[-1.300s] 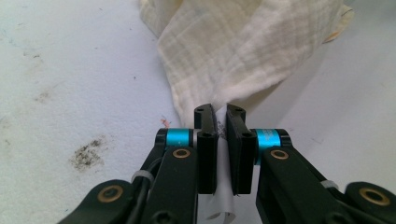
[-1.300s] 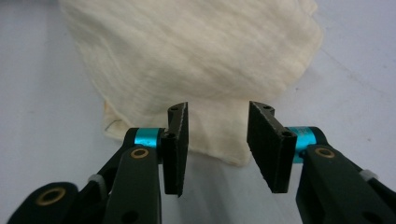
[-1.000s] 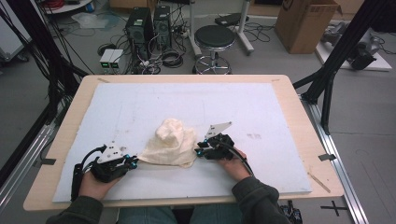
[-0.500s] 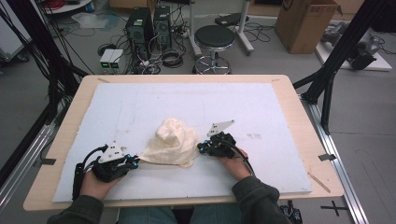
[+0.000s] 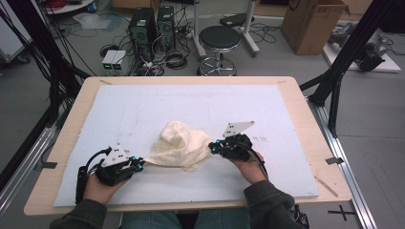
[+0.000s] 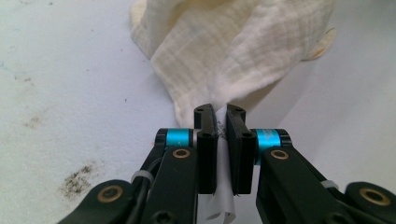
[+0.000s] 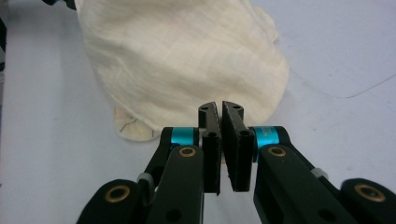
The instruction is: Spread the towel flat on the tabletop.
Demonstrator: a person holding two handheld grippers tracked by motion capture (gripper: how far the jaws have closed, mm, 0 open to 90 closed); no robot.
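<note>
A crumpled cream cloth [image 5: 181, 143] lies heaped in the middle of the white mat [image 5: 191, 100]. My left gripper [image 5: 141, 163] is at the cloth's lower left corner. In the left gripper view it [image 6: 222, 112] is shut on that corner of the cloth [image 6: 233, 51], and a white label hangs down between the jaws. My right gripper [image 5: 212, 147] is at the cloth's right edge. In the right gripper view it [image 7: 220, 108] is shut, with a strip of the cloth [image 7: 187, 60] caught between the jaws.
The mat covers a wooden table [image 5: 310, 124] with a bare border all round. On the floor beyond it stand a black stool [image 5: 218, 40], computer cases [image 5: 150, 26] with cables, and a cardboard box [image 5: 313, 24]. Black frame legs [image 5: 334, 90] rise at the right.
My right gripper has risen a little and shifted right, and the cloth's right edge has gone with it. The left gripper has stayed where it was.
</note>
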